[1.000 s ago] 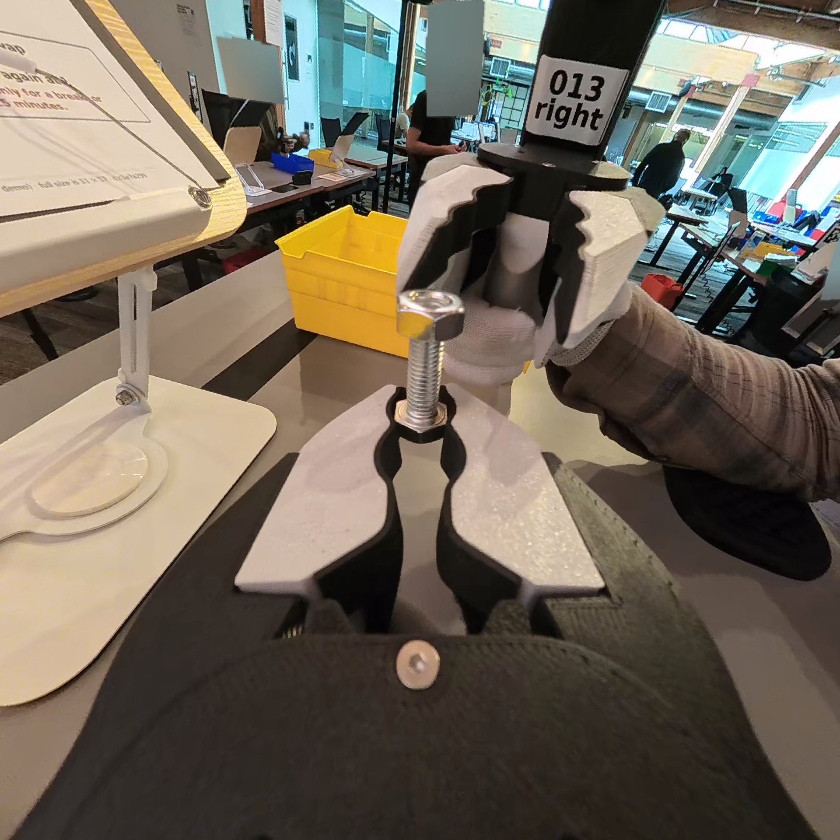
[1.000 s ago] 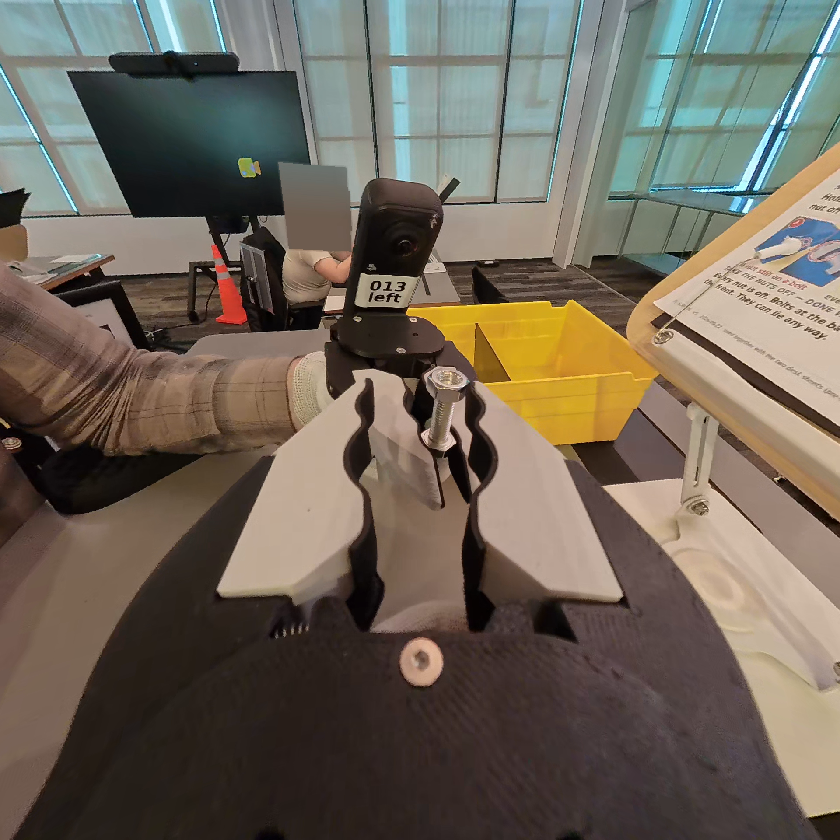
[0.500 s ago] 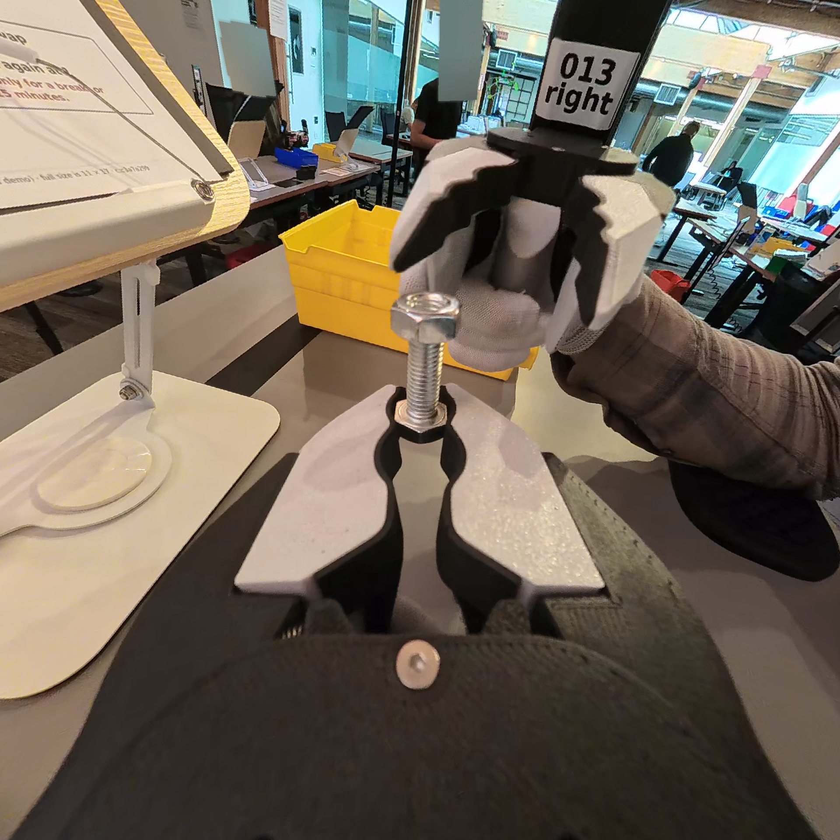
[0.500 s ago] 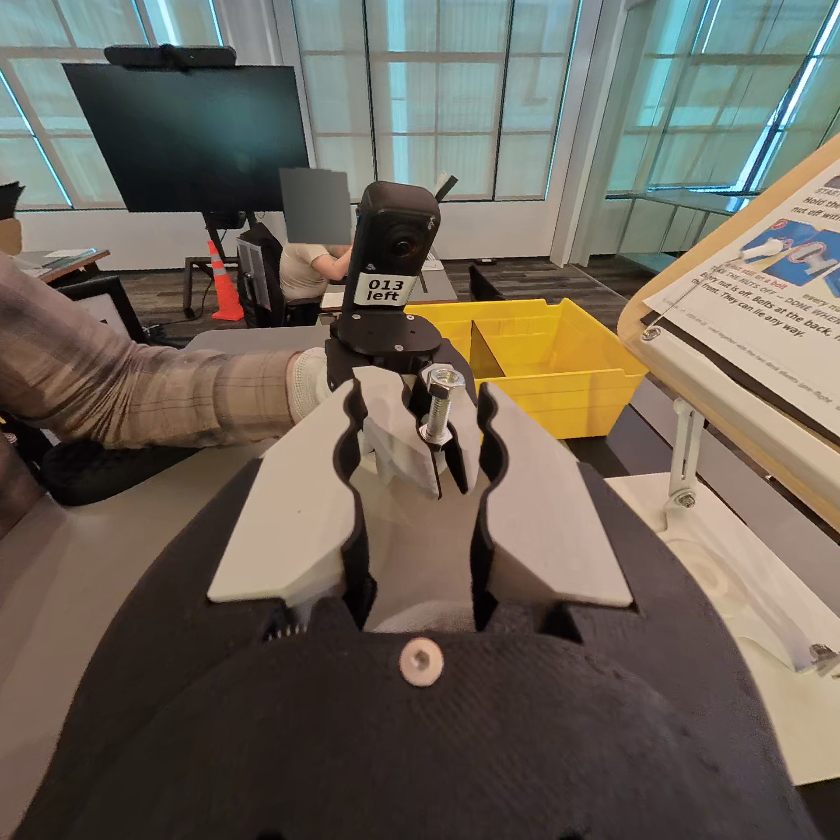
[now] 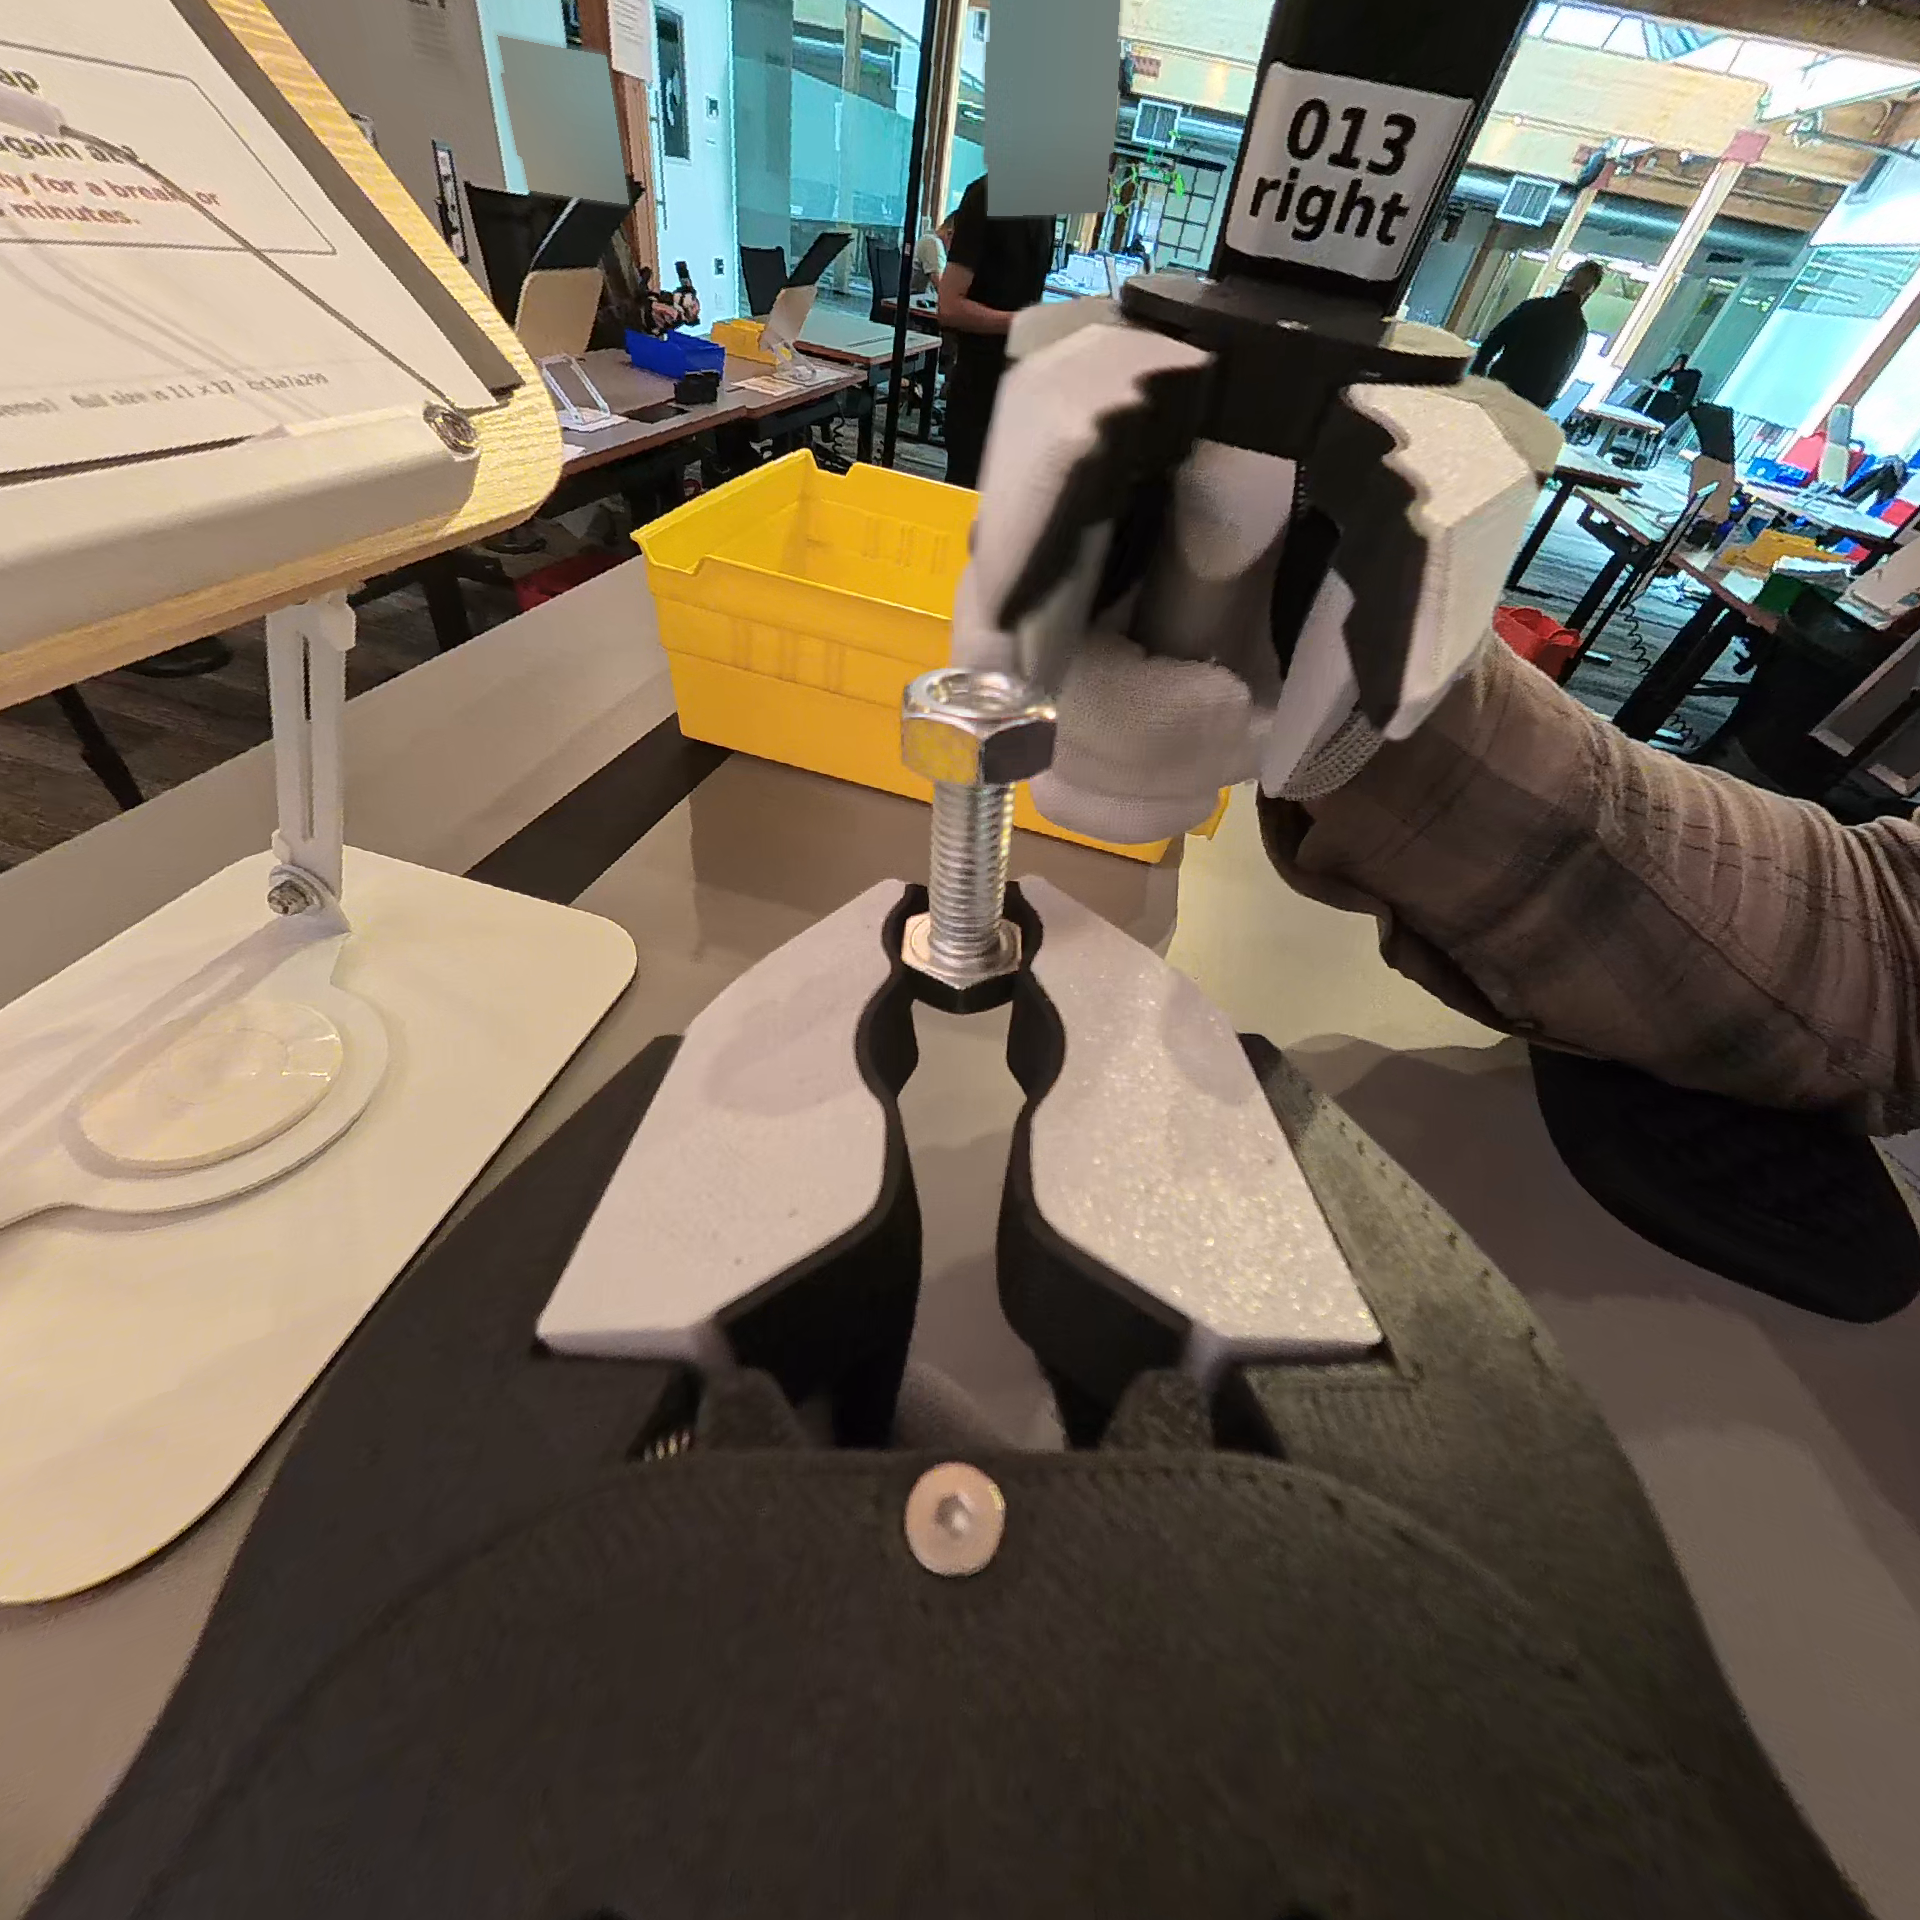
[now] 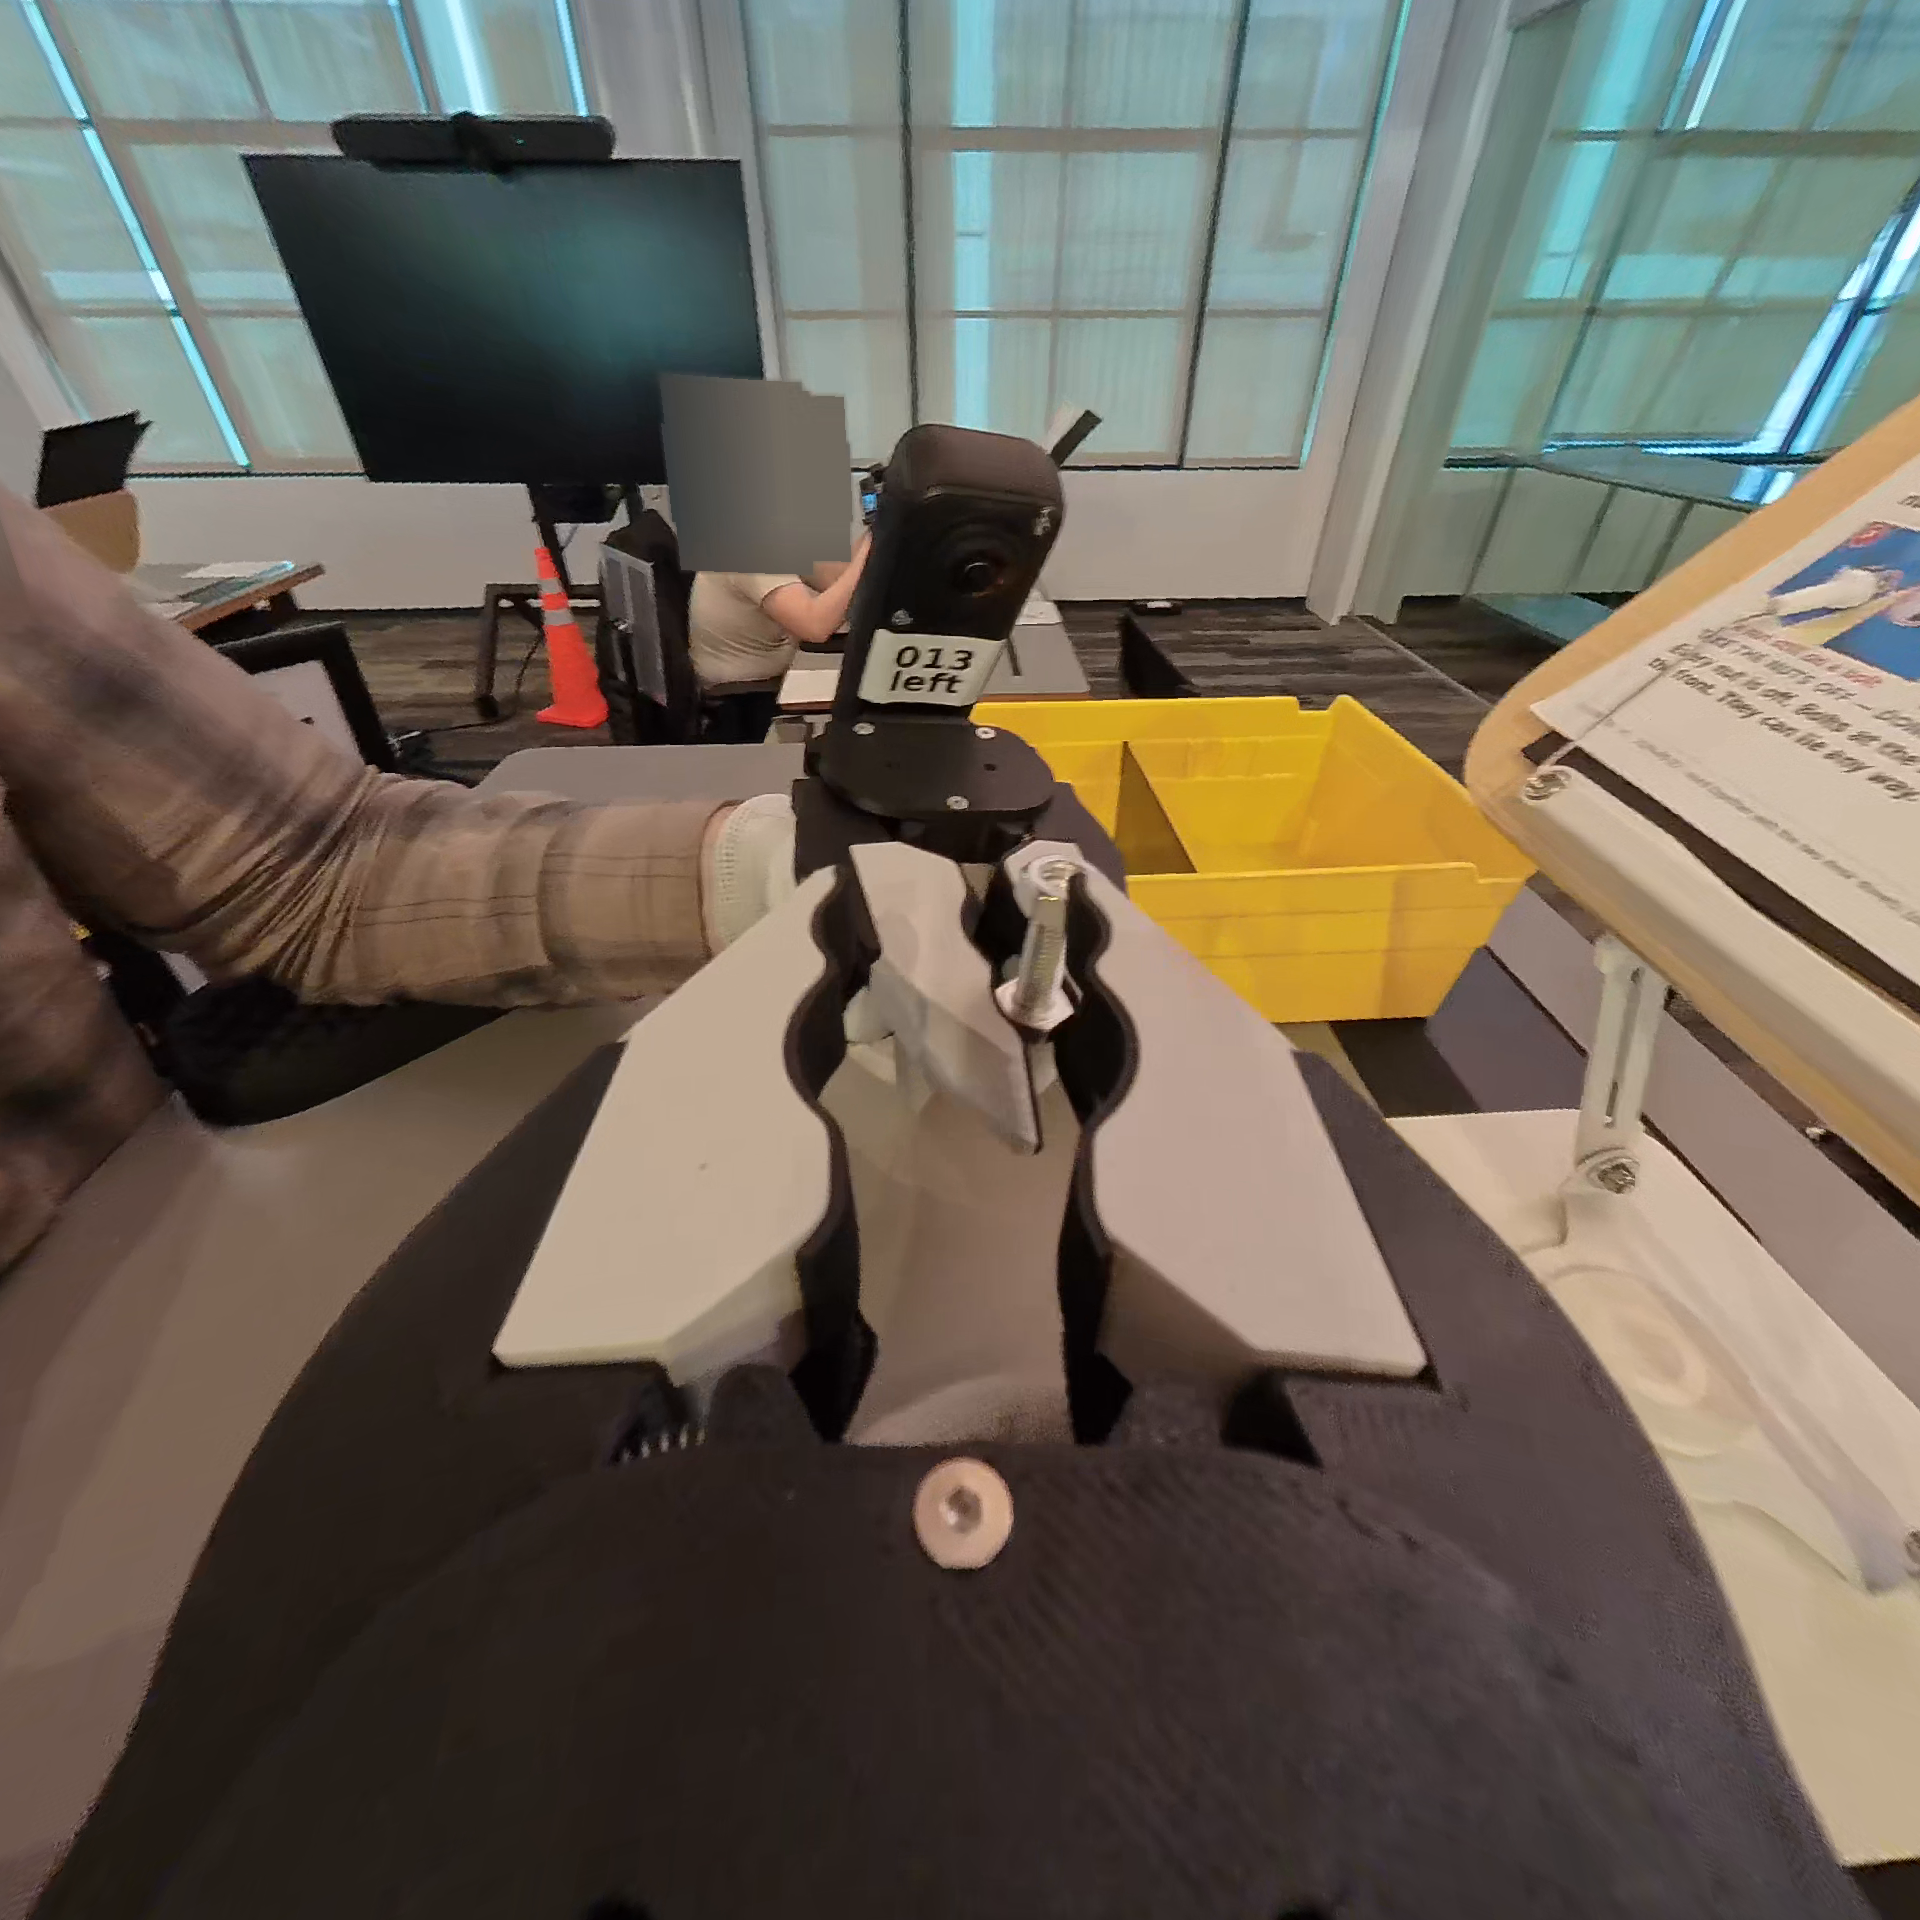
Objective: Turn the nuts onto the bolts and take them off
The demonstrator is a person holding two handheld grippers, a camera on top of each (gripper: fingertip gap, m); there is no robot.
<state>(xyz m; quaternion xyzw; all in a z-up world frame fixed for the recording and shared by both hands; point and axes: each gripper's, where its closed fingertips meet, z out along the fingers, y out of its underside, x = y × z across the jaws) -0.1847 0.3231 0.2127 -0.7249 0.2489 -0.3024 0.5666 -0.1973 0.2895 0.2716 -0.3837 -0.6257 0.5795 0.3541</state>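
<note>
- Left gripper (image 5: pixel 961 961): fingertips pinched on the hex head of the bolt (image 5: pixel 964 868). The bolt stands upright, threaded shank up, at roughly 12 o'clock from the left wrist camera.
- Nut (image 5: pixel 977 727): seated at the top end of the bolt's thread, level, with the open bore facing up.
- Right gripper (image 5: pixel 1195 634): seen in the left wrist view at about 1 o'clock from the nut, above and just behind it; its jaws are spread apart. One grey finger (image 5: pixel 1039 520) hangs close over the nut; contact cannot be confirmed, as that part is blurred.
- Right wrist view: the gripper's own fingers stand well apart, with the bolt (image 6: pixel 1042 951) and nut (image 6: pixel 1047 873) showing in the gap toward its right finger (image 6: pixel 1195 1122), tilted in this view.
- Yellow bin (image 5: pixel 821 592): on the table (image 5: pixel 540 748) beyond the bolt, at about 11 o'clock in the left wrist view; a divider (image 6: pixel 1153 810) shows inside it.
- White stand (image 5: pixel 260 1039) bearing a tilted board with a printed sheet: at 9 o'clock in the left wrist view.
</note>
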